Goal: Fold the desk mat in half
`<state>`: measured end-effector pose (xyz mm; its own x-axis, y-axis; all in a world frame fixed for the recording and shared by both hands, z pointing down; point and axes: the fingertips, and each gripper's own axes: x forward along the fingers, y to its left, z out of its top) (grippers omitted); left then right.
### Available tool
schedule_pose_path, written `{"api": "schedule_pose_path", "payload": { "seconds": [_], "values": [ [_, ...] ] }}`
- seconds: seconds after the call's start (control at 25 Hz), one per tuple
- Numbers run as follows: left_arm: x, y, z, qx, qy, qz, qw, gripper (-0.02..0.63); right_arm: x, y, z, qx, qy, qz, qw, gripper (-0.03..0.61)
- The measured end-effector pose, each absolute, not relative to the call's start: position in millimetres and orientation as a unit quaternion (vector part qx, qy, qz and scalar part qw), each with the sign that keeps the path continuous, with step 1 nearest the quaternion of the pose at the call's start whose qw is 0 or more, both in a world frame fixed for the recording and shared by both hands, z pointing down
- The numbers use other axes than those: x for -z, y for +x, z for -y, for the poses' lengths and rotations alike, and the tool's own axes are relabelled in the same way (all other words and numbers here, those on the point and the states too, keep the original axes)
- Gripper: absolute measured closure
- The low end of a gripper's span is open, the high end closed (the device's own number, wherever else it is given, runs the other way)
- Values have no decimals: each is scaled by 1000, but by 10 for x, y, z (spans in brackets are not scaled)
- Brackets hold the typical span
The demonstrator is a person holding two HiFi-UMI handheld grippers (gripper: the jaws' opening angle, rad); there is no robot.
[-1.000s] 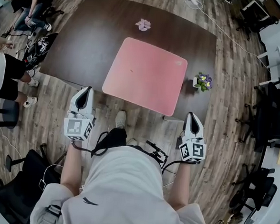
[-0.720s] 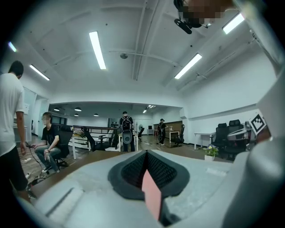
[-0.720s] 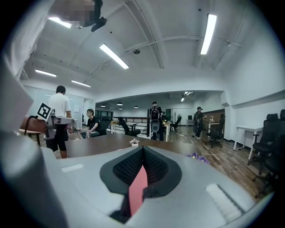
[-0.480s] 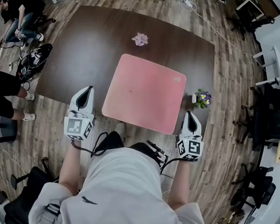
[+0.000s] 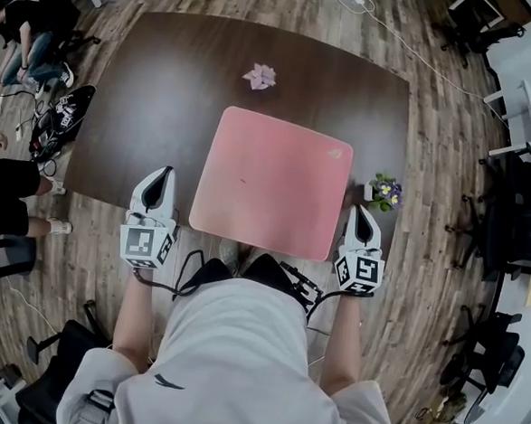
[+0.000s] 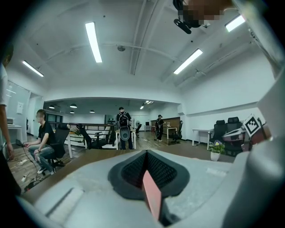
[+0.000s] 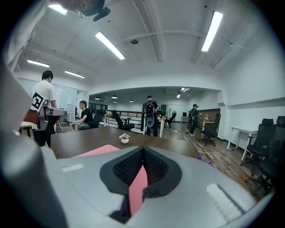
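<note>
The pink desk mat [image 5: 272, 180] lies flat and unfolded on the dark wooden table [image 5: 165, 91], its near edge at the table's front edge. My left gripper [image 5: 164, 174] hovers at the front edge just left of the mat, not touching it. On the other side, my right gripper [image 5: 363, 213] sits close beside the mat's near right corner. In the left gripper view the jaws [image 6: 146, 156] are shut, pads meeting along a seam. The right gripper [image 7: 142, 153] is shut too, and the mat [image 7: 95, 150] shows to its left. Neither holds the mat.
A small pink flower pot [image 5: 259, 77] stands at the table's far side. A purple flower pot [image 5: 384, 191] is near the right edge, close to my right gripper. People sit and stand at the left [image 5: 24, 36]; office chairs [image 5: 519, 215] stand at the right.
Both grippers have moved forward from over the floor to the table's front edge, either side of the mat. The right gripper has come closer to the mat's corner.
</note>
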<state>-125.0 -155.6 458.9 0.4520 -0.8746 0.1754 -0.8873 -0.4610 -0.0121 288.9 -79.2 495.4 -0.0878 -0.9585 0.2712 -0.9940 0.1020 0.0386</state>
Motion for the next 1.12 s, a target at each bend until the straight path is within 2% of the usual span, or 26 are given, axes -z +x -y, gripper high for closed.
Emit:
{"api": "schedule_pose_path", "payload": {
  "seconds": [0.4,0.68,1.0,1.12],
  "values": [
    [-4710,-1098,1546,-79,845,526,56,607,-5460,3145,800,-121,673,712,161,562],
    [-4768,-1034,1499,-88,845,525,57,607,-6404,3245,678,-250,654,685,200,400],
    [-4792,-960,1443,-95,842,528,59,607,-7039,3124,345,-331,598,680,265,309],
    [-4824,-973,1420,-99,840,530,62,607,-7076,3092,308,-332,600,678,264,289]
  ]
}}
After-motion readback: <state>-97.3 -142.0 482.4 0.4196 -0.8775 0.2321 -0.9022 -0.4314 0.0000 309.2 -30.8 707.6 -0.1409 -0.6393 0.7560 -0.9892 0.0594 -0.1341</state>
